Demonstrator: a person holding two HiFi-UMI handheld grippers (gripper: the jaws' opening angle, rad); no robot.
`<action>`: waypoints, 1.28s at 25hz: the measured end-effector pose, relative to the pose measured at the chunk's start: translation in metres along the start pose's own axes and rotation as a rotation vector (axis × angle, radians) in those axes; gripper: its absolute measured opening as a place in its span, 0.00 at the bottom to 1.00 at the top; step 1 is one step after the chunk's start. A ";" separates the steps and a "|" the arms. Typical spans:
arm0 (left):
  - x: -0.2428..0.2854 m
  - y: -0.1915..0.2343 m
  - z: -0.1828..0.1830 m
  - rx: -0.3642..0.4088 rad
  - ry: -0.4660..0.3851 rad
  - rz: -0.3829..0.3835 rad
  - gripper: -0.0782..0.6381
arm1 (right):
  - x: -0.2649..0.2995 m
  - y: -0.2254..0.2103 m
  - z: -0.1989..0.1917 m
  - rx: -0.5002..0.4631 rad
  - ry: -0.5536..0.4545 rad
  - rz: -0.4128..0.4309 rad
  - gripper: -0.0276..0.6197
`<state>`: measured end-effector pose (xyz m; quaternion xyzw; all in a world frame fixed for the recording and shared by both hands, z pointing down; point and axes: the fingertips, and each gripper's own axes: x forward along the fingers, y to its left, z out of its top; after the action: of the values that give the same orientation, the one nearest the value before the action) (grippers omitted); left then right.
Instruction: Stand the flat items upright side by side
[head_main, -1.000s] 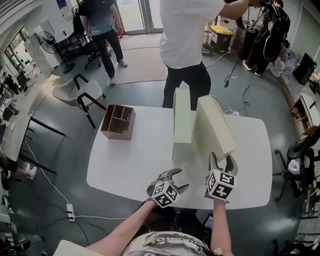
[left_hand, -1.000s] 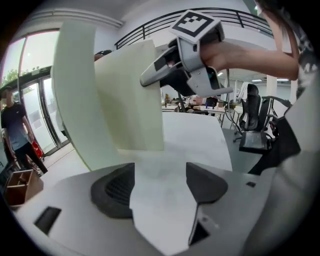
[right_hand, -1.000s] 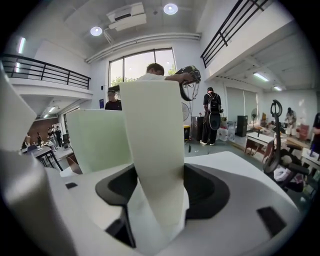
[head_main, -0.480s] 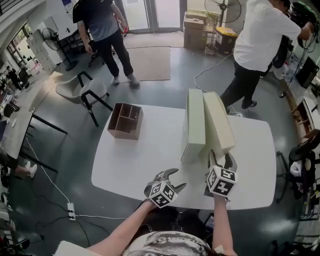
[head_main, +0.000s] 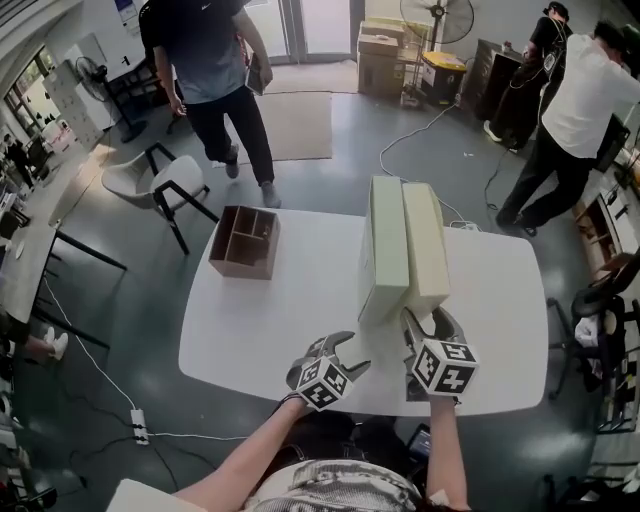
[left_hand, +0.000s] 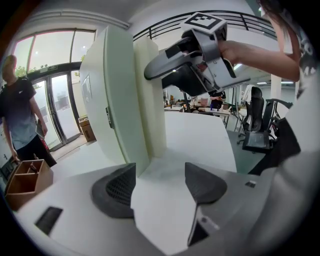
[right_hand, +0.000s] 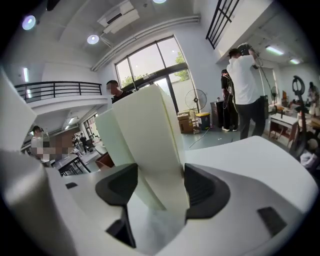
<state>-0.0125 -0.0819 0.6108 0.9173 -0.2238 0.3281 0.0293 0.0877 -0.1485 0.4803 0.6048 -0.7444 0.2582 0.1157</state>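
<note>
Cream rectangular slab (head_main: 425, 250) stood upright, clamped in the right gripper (head_main: 427, 324); the left gripper (head_main: 351, 353) gaped empty beside a pale-green slab (head_main: 388, 250).

The left panel (head_main: 388, 245) was pale green and the right panel (head_main: 425, 245) a creamier off-white, both plain and unpatterned. The table (head_main: 280, 330) was plain white, the wooden box (head_main: 243, 243) reddish brown and the floor (head_main: 140, 300) dark grey. The left gripper (head_main: 345, 352) and right gripper (head_main: 432, 322) were grey with black pads, their cubes patterned with black-and-white square markers.
</note>
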 end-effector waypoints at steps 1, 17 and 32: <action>0.000 0.000 0.000 0.000 0.000 -0.001 0.55 | 0.000 0.003 -0.001 0.000 0.001 0.009 0.48; -0.006 0.002 0.004 -0.001 -0.025 -0.010 0.54 | -0.007 0.009 -0.004 -0.053 -0.021 0.011 0.46; -0.020 -0.020 0.014 -0.025 -0.064 -0.012 0.52 | -0.041 0.006 -0.034 -0.066 -0.019 0.033 0.42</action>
<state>-0.0094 -0.0593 0.5891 0.9283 -0.2232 0.2954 0.0357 0.0871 -0.0952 0.4876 0.5907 -0.7636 0.2293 0.1242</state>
